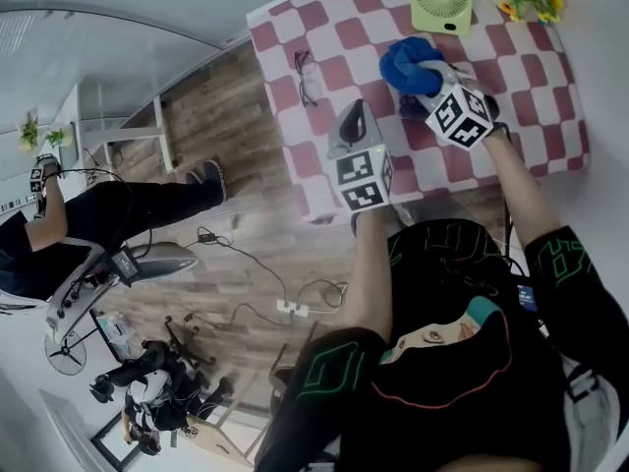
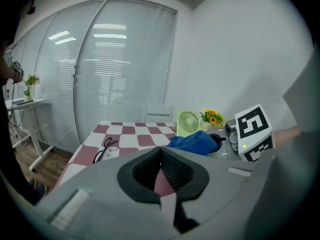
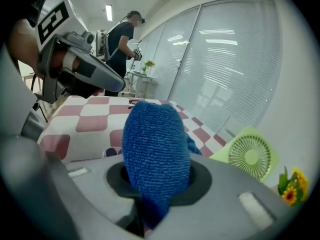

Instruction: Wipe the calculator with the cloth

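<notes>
Forearms (image 1: 371, 264) reach down to the checked table (image 1: 324, 18). Over it, the right gripper (image 1: 430, 79) is clamped on the blue cloth (image 3: 155, 149), which is bunched into a pad ahead of the jaws, evidently to give a rubbing face. To its left, the left gripper (image 2: 161, 156) has its jaws pressed together on nothing, judged ready to steady the work. The calculator is not positively identified; a dark shape (image 1: 405, 106) on the table directly under the cloth is probably it.
</notes>
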A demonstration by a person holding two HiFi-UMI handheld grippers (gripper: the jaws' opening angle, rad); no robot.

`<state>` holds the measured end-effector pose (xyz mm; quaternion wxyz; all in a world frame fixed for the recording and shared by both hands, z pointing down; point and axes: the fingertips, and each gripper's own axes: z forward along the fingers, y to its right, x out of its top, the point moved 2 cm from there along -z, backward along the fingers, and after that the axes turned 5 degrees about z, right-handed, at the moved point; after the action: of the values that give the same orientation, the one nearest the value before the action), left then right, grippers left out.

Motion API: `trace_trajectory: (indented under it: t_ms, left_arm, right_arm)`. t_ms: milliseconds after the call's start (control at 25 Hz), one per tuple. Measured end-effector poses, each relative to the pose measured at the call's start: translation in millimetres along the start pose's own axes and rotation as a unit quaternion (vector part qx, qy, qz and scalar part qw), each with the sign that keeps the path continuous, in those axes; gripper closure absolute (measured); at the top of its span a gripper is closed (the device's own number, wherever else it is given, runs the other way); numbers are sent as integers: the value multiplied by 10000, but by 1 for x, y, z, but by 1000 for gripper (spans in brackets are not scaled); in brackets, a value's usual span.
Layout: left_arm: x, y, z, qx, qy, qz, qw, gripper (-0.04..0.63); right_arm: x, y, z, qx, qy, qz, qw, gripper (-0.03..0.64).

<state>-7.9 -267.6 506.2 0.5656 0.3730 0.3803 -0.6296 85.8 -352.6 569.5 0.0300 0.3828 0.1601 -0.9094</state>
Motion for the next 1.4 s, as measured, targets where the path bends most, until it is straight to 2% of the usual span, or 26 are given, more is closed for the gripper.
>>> trace_trajectory:
  t_ms: [360,720,960,1120,1240,1320,1400]
  left_arm:
    - [4,-7,0,88,70,-123,9999,584]
    - [10,-11,4,93,135,-170,9997,584]
    - [17,-9,9,38,193,-186,9996,584]
    - [27,-2,15,-77,285,-151,9995,584]
    - [34,1,17,-118,341,-112,9993,584]
    - [41,4,20,-148,410,-96,9990,584]
    - [48,5,22,-167,484,-99,9986,584]
  right_arm:
    - [2,-36,-5,559,-64,-212,9982,517]
    - [0,-57,-17,735,-101,34,9972,517]
    - [1,-72,-25,1217,-165,190,9922,517]
    - [1,-84,-34,1651,-226,225,9858,517]
    - [3,-99,-42,2197,-202,230,9751,518]
    - [7,-103,-50,2554,-13,354,9662,518]
    - [18,-98,-58,2725,357,644,9593,520]
